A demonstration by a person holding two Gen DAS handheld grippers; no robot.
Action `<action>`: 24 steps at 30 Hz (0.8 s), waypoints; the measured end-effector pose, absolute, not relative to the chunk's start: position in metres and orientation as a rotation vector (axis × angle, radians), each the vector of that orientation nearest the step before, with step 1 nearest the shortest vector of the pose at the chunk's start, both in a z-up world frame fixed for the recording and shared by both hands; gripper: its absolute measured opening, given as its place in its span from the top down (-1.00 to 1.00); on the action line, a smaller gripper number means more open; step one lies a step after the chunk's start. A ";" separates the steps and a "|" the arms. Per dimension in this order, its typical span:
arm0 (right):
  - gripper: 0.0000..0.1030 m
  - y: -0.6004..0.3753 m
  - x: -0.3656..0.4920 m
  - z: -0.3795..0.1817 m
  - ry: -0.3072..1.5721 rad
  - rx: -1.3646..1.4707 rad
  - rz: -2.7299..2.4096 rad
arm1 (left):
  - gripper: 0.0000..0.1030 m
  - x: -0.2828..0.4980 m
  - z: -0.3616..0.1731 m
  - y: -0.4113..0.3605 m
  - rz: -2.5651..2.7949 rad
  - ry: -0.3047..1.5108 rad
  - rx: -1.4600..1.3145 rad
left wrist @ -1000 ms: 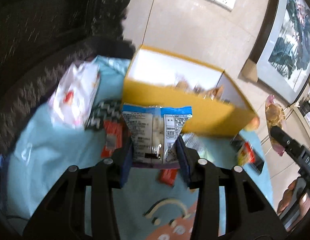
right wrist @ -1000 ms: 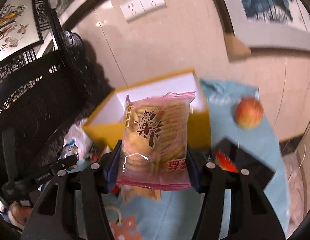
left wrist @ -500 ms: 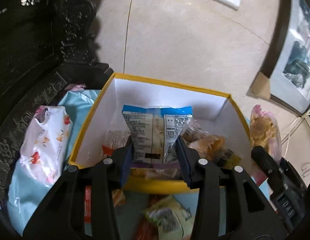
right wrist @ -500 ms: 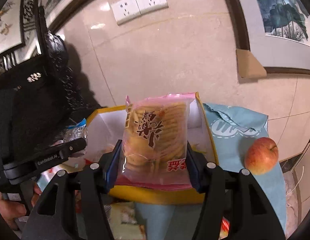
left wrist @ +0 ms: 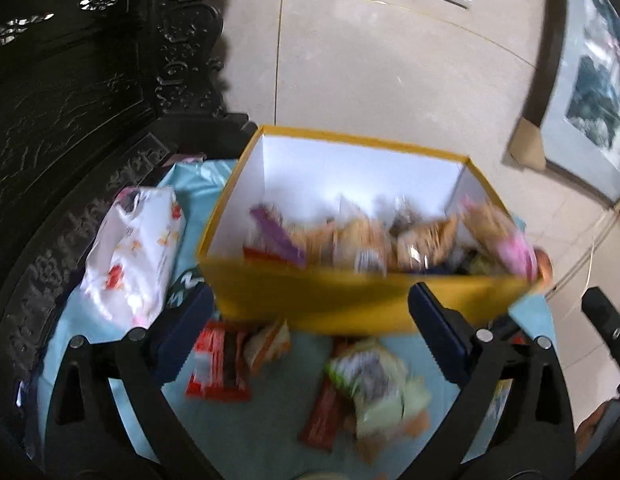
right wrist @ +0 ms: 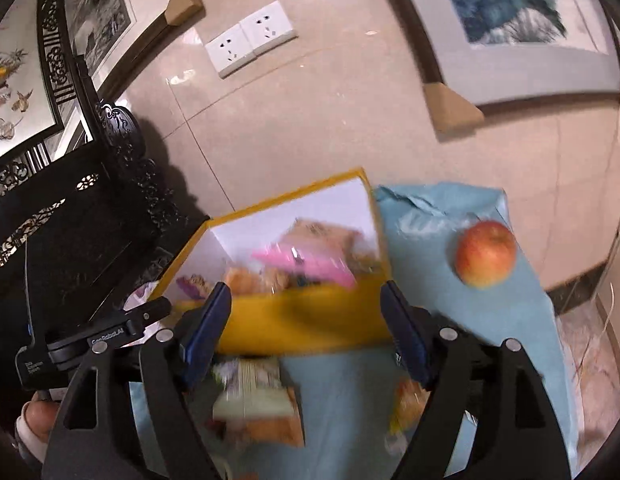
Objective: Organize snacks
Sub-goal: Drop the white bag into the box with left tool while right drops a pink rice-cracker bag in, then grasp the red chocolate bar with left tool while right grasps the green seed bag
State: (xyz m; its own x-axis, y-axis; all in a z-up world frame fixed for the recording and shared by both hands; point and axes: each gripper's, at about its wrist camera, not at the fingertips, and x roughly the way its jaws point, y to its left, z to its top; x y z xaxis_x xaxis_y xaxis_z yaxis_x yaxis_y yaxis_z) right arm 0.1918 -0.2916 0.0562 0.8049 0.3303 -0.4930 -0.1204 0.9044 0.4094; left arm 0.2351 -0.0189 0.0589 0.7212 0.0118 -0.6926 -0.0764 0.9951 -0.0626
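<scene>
A yellow box (left wrist: pixel 349 296) with white inner walls stands on a light blue cloth (left wrist: pixel 250 420) and holds several snack packets. The pink cracker packet (left wrist: pixel 505 236) lies at its right end; it also shows in the right wrist view (right wrist: pixel 310 264). My left gripper (left wrist: pixel 310 336) is open and empty in front of the box's near wall. My right gripper (right wrist: pixel 306 332) is open and empty in front of the box (right wrist: pixel 310 320). Loose packets lie before the box: a red one (left wrist: pixel 216 360) and a green-white one (left wrist: pixel 377 384).
A white floral packet (left wrist: pixel 134 256) lies left of the box. A red apple (right wrist: pixel 485 254) sits on the cloth (right wrist: pixel 449 308) right of the box. Dark carved furniture (left wrist: pixel 70 120) stands at the left. The tiled wall (left wrist: pixel 369 60) rises behind the box.
Both grippers opened and let their packets go into the box: the left dropped the blue-topped packet, the right the pink cracker packet. Both have drawn back from the box.
</scene>
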 end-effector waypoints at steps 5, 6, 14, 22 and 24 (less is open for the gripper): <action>-0.56 -0.313 0.156 0.033 0.651 0.473 0.220 | -0.96 0.197 0.031 -0.019 0.025 0.830 -0.086; -0.76 -0.317 0.150 0.025 0.670 0.504 0.216 | -0.96 0.191 0.023 -0.019 0.022 0.847 -0.086; -0.86 -0.337 0.130 -0.022 0.719 0.599 0.158 | -0.96 0.167 -0.021 -0.015 0.027 0.931 -0.073; -0.87 -0.341 0.133 -0.032 0.755 0.657 0.176 | -0.96 0.169 -0.041 -0.017 0.039 0.947 -0.015; -0.91 -0.340 0.132 -0.031 0.749 0.648 0.179 | -0.96 0.171 -0.043 -0.020 0.033 0.938 0.000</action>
State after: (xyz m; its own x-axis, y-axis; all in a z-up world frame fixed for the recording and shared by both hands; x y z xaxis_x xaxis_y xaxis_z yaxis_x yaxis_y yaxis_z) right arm 0.1316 -0.3397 -0.0311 0.7275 0.3731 -0.5758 0.0731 0.7924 0.6057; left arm 0.1710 -0.0204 -0.0431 0.5905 0.0286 -0.8065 -0.0290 0.9995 0.0142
